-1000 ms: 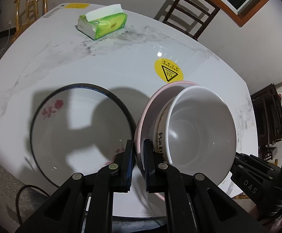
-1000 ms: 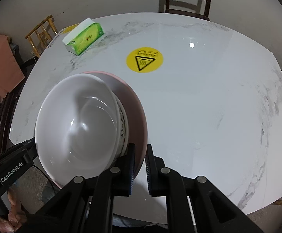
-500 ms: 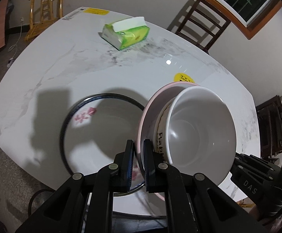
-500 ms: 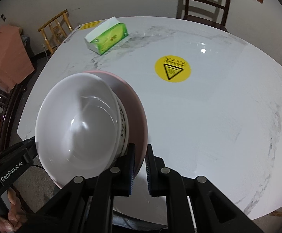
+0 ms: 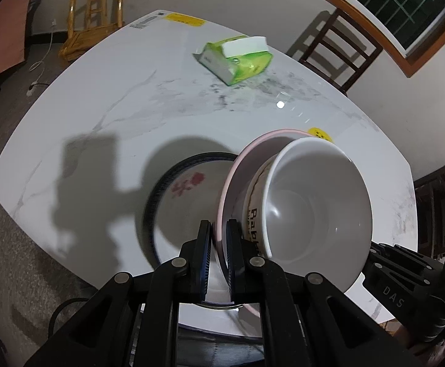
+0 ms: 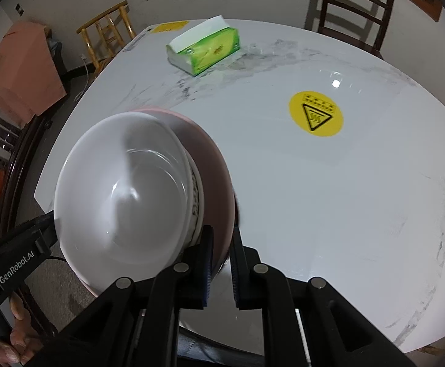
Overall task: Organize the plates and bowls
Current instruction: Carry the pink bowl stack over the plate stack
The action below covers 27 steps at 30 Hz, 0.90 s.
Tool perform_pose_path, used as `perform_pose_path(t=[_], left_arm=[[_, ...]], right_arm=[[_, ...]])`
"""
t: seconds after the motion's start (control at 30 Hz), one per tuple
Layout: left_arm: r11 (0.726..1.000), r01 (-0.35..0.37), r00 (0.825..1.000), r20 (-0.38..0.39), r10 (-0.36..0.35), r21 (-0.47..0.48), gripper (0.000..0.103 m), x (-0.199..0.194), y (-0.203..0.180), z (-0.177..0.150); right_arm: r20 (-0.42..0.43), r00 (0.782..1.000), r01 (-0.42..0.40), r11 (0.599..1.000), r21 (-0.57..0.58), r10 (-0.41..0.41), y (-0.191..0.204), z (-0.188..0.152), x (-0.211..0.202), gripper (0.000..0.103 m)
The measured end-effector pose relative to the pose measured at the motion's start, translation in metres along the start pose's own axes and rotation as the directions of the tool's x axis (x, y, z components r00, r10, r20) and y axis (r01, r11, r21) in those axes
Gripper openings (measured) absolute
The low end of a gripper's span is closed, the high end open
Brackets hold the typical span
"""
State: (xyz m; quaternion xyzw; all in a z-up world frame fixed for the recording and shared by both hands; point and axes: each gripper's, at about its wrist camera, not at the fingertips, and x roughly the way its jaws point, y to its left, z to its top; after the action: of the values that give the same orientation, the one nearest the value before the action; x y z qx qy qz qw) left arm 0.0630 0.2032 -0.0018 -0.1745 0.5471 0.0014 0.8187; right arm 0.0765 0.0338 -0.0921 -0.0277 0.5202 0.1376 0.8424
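Behind the pink plate (image 5: 231, 183), the black-rimmed plate (image 5: 173, 180) is half hidden; both grippers' fingers (image 5: 204, 244) clamp its rim.

The pink plate (image 5: 237, 189) hides much of the black-rimmed plate (image 5: 173, 202) — bowl lettering (image 5: 254, 229) partly unreadable.
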Motion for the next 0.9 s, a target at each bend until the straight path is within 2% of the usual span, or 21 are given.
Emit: perform_pose_path(t=[0.9], left_arm=[[0.999, -0.015, 0.999, -0.031, 0.013, -0.052, 0.005, 0.027, 0.043, 0.001]], right_arm=[[-0.050, 0.999, 0.004, 1.000, -0.016, -0.004, 0.029, 0.003, 0.038, 0.011]])
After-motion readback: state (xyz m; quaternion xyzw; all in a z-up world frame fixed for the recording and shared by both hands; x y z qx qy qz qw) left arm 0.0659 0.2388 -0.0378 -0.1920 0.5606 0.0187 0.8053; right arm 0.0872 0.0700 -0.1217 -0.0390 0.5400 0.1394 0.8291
